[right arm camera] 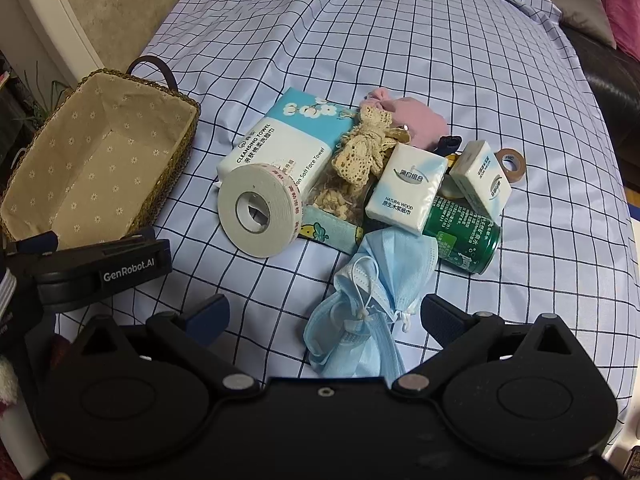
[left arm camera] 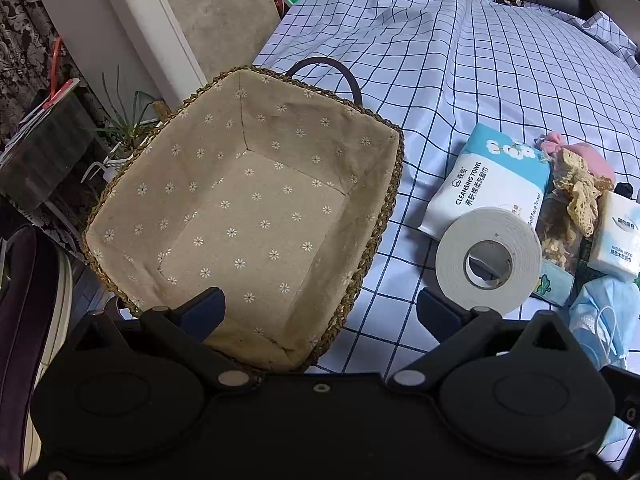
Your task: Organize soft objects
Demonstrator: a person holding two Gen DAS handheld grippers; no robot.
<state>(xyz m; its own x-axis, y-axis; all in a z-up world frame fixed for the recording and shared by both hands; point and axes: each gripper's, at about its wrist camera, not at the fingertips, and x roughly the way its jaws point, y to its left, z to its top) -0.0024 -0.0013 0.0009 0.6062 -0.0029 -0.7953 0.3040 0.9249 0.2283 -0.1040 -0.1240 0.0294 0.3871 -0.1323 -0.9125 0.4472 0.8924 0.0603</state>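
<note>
A woven basket [left arm camera: 384, 216] with a flowered cloth lining sits empty at the table's left edge; it also shows in the right wrist view [right arm camera: 182, 148]. My left gripper [left arm camera: 320, 308] is open over its near end. My right gripper [right arm camera: 325, 316] is open and empty, with blue face masks [right arm camera: 372, 280] lying between its fingers. Behind them is a pile: a cleansing towel pack [right arm camera: 280, 140], a white tape roll [right arm camera: 256, 210], two tissue packs [right arm camera: 408, 188], a lace doll [right arm camera: 364, 144], a pink cloth [right arm camera: 416, 118] and a green can [right arm camera: 464, 232].
A blue checked cloth [right arm camera: 400, 32] covers the table. A small brown tape roll [right arm camera: 512, 164] lies at the pile's right. A patterned pouch [right arm camera: 332, 232] and a clear bag of chips [right arm camera: 336, 200] lie under the pile. A dark sofa [right arm camera: 612, 76] stands at the right.
</note>
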